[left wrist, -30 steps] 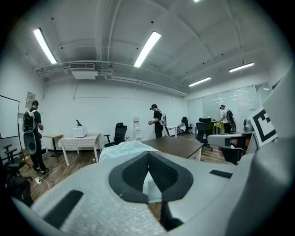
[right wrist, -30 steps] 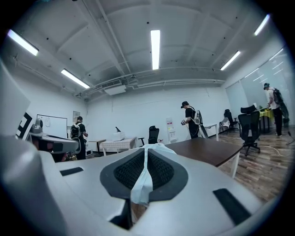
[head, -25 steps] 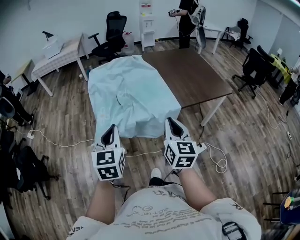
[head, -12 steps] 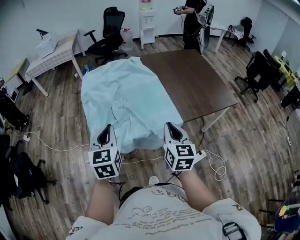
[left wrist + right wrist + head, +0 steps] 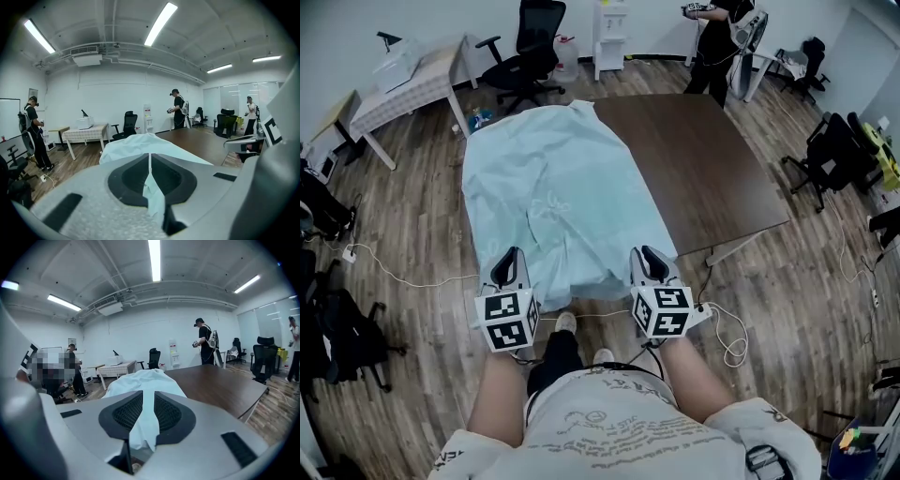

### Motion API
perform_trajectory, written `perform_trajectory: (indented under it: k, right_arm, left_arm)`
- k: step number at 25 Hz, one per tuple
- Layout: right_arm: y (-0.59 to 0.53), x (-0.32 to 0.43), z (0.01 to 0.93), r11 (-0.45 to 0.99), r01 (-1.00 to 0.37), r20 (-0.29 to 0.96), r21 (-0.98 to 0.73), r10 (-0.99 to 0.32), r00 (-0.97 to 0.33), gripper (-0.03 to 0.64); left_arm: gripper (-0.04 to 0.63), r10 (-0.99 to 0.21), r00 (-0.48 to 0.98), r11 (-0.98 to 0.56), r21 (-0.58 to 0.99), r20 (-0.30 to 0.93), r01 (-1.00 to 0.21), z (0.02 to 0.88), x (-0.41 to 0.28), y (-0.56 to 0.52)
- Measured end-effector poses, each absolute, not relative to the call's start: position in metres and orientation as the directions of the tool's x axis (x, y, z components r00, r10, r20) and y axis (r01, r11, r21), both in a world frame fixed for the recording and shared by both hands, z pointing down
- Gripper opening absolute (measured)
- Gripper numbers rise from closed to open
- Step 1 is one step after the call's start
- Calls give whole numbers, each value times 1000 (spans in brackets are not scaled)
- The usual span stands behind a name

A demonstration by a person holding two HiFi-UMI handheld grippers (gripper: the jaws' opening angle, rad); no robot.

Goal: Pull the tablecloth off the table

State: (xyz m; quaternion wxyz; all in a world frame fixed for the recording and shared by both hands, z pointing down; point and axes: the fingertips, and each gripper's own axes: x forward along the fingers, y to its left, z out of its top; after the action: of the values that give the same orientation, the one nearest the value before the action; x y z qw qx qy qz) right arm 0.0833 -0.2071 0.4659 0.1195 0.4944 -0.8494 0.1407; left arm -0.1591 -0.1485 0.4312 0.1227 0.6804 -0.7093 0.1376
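A light blue tablecloth (image 5: 553, 178) covers the left part of a dark brown table (image 5: 712, 159) and hangs over its near edge. My left gripper (image 5: 510, 255) is shut on the cloth's near hem; in the left gripper view a thin fold of cloth (image 5: 151, 187) is pinched between the closed jaws (image 5: 149, 154). My right gripper (image 5: 645, 253) holds the hem further right. Its jaws (image 5: 148, 393) have just been opening and stand a little apart, with a strip of cloth (image 5: 143, 423) still hanging loose between them.
My feet (image 5: 567, 323) stand just below the cloth's edge. A white cable (image 5: 731, 342) lies on the wood floor at the right. A small table (image 5: 403, 84) and black chair (image 5: 534, 37) stand at the back left, a person (image 5: 722, 37) at the back, chairs (image 5: 839, 150) on the right.
Both grippers have drawn back toward me with the cloth's near hem, and the cloth has slid along the table with them. The right jaws have parted slightly.
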Motion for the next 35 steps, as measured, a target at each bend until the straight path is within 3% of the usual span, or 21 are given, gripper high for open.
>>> perform_trajectory:
  k: [5, 12, 20, 29, 35]
  right_arm:
    - [-245, 72, 495, 436, -891, 393, -126, -803, -449, 92]
    - [-292, 62, 550, 376, -919, 505, -116, -774, -381, 133]
    - [-336, 87, 621, 200, -978, 646, -59, -739, -190, 177]
    - [-349, 115, 675, 12, -999, 742, -33, -670, -32, 246]
    - [-344, 132, 700, -90, -995, 775, -29, -631, 35, 272]
  left_arm:
    - [92, -912, -42, 32, -32, 408, -999, 454, -199, -189]
    - [118, -875, -43, 22, -49, 482, -999, 494, -271, -265]
    - [161, -826, -13, -37, -77, 563, -996, 537, -348, -347]
    - [287, -716, -26, -71, -110, 698, -991, 628, -404, -411]
    - [293, -647, -26, -82, -103, 762, -991, 669, -416, -427]
